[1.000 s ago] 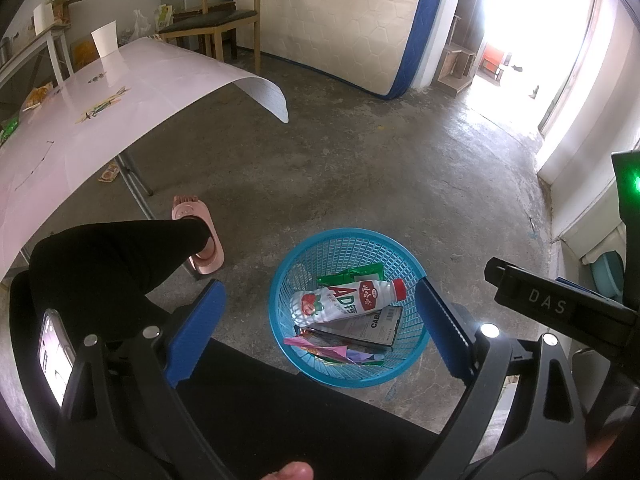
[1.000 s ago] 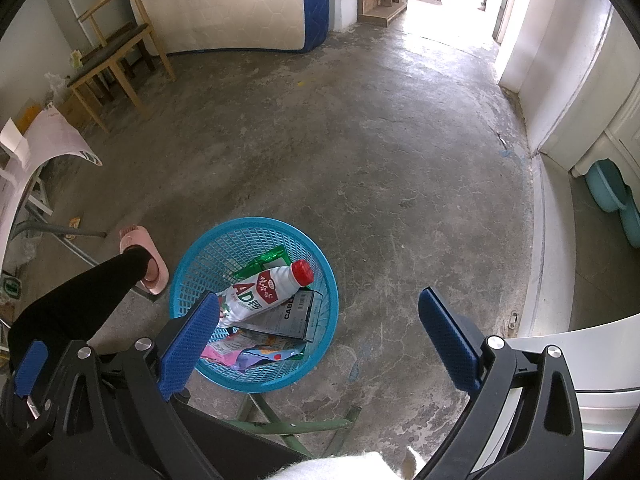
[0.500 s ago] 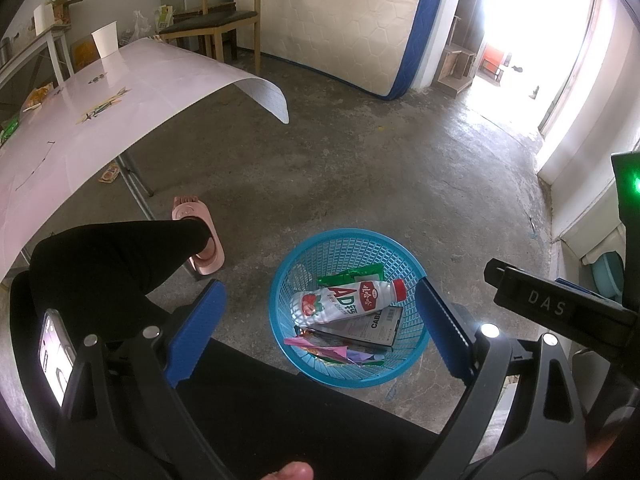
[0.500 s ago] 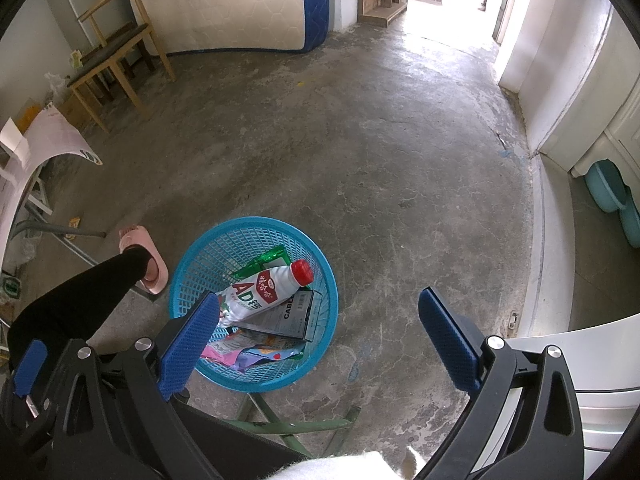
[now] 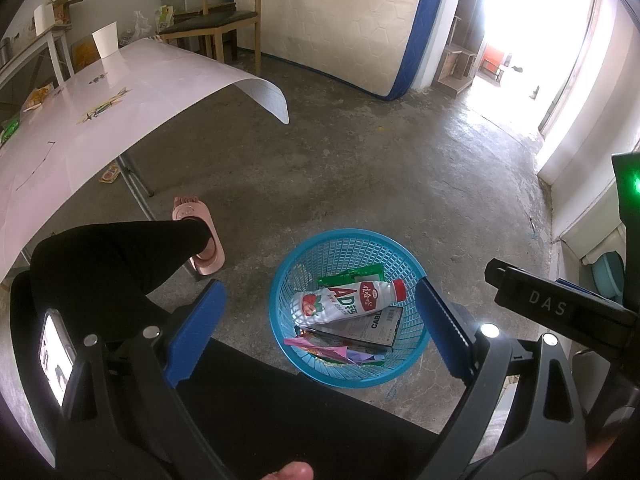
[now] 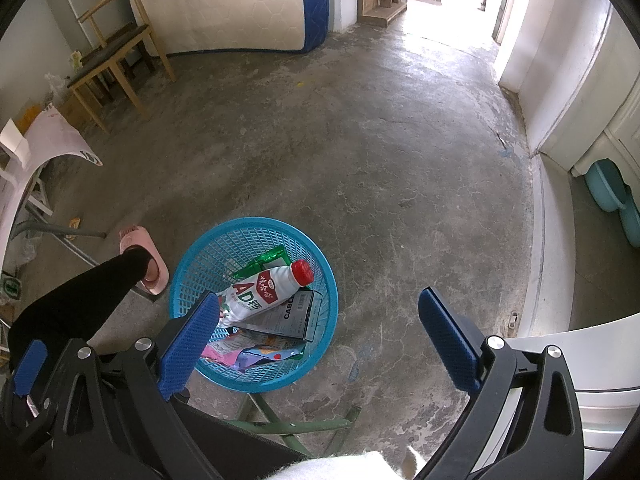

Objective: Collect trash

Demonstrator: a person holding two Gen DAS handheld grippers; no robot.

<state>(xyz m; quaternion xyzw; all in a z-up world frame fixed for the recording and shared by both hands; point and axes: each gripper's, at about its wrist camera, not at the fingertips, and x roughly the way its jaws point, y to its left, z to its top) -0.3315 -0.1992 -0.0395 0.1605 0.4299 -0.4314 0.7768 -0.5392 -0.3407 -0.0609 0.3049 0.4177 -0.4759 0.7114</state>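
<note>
Hovering over basket [image 5: 280, 300]: both grippers wide open, empty. Left gripper [image 5: 320, 332] frames bottle [image 5: 344, 302] dead ahead, long axis crosswise, cap toward right finger; right gripper [image 6: 320, 336] has it off by its left finger. Left looks nearer.

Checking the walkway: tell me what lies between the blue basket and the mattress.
Only bare concrete floor between basket and mattress, shown in the right wrist view.
</note>
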